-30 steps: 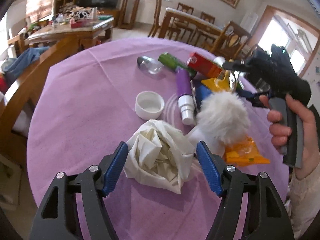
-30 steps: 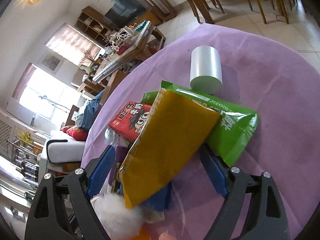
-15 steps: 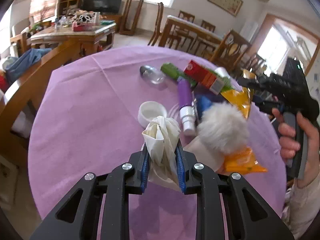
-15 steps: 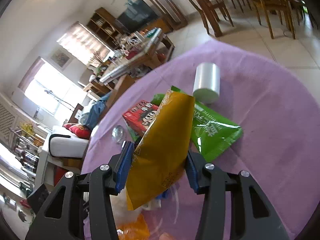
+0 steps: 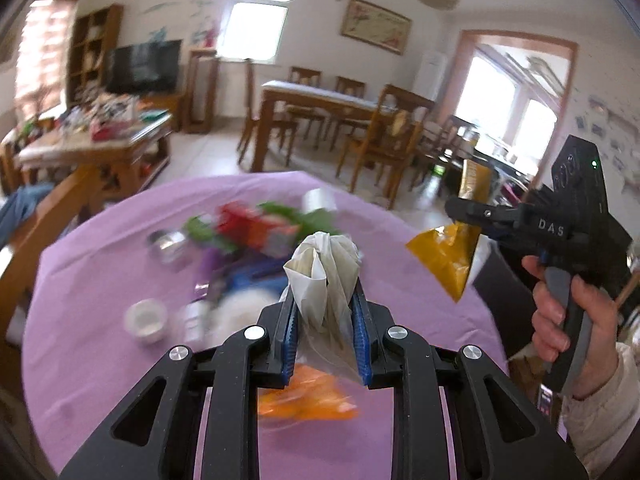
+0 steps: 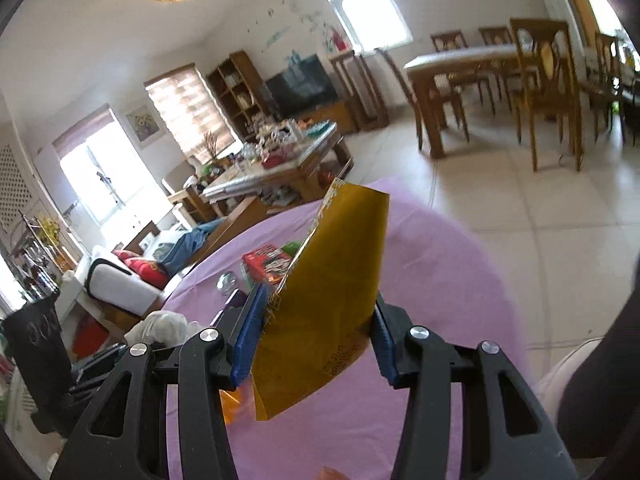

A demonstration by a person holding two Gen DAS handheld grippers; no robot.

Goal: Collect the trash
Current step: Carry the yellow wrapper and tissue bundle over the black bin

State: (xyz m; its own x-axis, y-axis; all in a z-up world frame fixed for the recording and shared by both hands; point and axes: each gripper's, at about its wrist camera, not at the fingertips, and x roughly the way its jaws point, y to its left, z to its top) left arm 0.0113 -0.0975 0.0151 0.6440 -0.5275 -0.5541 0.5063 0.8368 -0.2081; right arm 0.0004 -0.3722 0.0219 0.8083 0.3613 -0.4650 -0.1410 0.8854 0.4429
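Observation:
My left gripper [image 5: 326, 312] is shut on a crumpled white plastic bag [image 5: 324, 268], held up above the purple table [image 5: 100, 320]. The bag bulges out past the blue pads. My right gripper [image 6: 316, 320] is shut on a flat yellow snack wrapper [image 6: 332, 280], also lifted off the table. In the left wrist view the right gripper [image 5: 464, 210] shows at the right, in a person's hand [image 5: 560, 320], with the yellow wrapper [image 5: 448, 256] hanging from it. The white bag [image 6: 160, 326] shows at the lower left of the right wrist view.
On the table lie a red box [image 5: 248, 224], a green packet [image 5: 280, 212], a silver bulb [image 5: 168, 240], a white cap [image 5: 146, 320], a fluffy white ball [image 5: 244, 312] and an orange wrapper [image 5: 308, 396]. Wooden chairs [image 5: 384, 140] and a dining table [image 5: 320, 100] stand beyond.
Both grippers closed, the left on the white bag and the right on the yellow wrapper, then rose off the table with them. Both views now tilt up toward the room.

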